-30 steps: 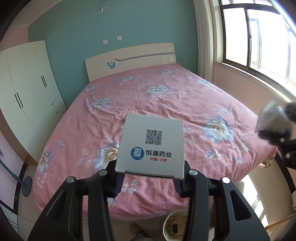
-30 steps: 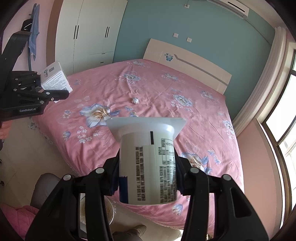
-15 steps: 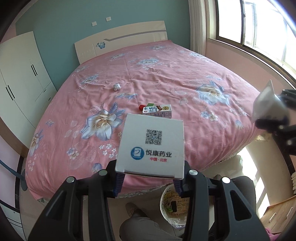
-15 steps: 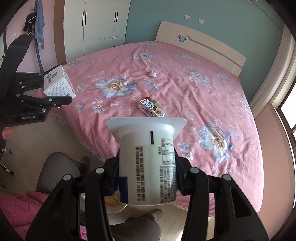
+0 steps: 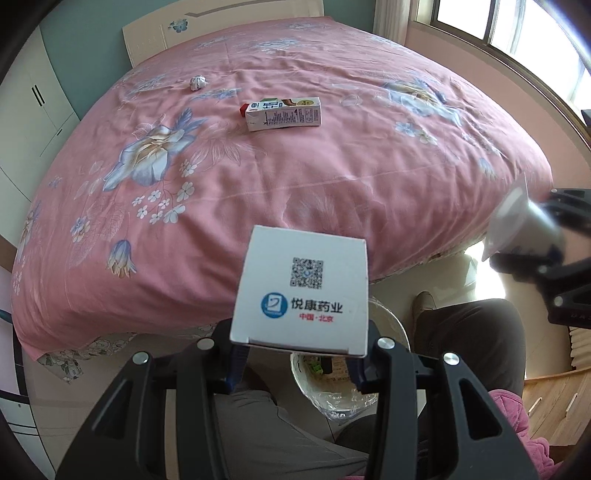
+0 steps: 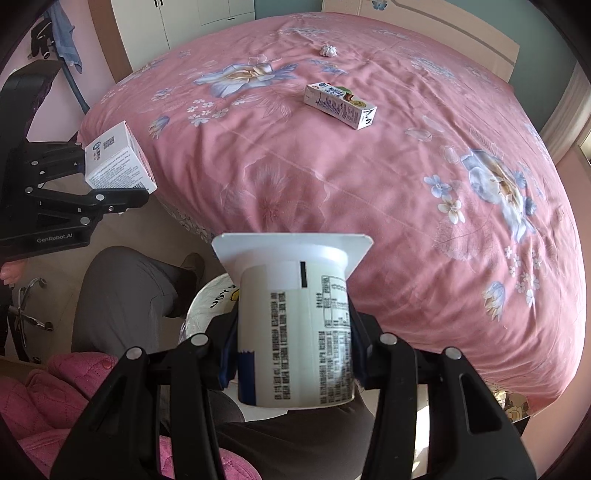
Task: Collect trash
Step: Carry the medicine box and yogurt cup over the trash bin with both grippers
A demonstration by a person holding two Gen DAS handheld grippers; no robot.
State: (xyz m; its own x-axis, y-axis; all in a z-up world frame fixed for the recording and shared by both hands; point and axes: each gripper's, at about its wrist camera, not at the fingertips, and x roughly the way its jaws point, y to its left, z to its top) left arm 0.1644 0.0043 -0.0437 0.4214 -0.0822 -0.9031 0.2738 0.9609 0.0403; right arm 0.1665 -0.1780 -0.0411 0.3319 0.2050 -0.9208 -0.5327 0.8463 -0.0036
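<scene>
My left gripper point(image 5: 295, 363) is shut on a white medicine box point(image 5: 301, 291) with a QR code, held above a lined waste bin point(image 5: 388, 325) on the floor by the bed. My right gripper point(image 6: 291, 354) is shut on a white yogurt cup point(image 6: 295, 332), also above the bin point(image 6: 207, 306). The box also shows at the left of the right wrist view point(image 6: 118, 162), the cup at the right of the left wrist view point(image 5: 517, 225). A milk carton point(image 5: 282, 112) and a crumpled paper ball point(image 5: 197, 82) lie on the pink bed point(image 5: 332, 166).
The person's legs in grey trousers point(image 5: 469, 332) flank the bin. White wardrobes point(image 5: 29, 110) stand at the left, a window point(image 5: 517, 29) at the right. A chair base point(image 6: 29, 306) stands at the left on the floor.
Both grippers have tilted downward and pulled back from the bed with their loads. The bin and the person's legs have come into view below; the carton and paper ball now show.
</scene>
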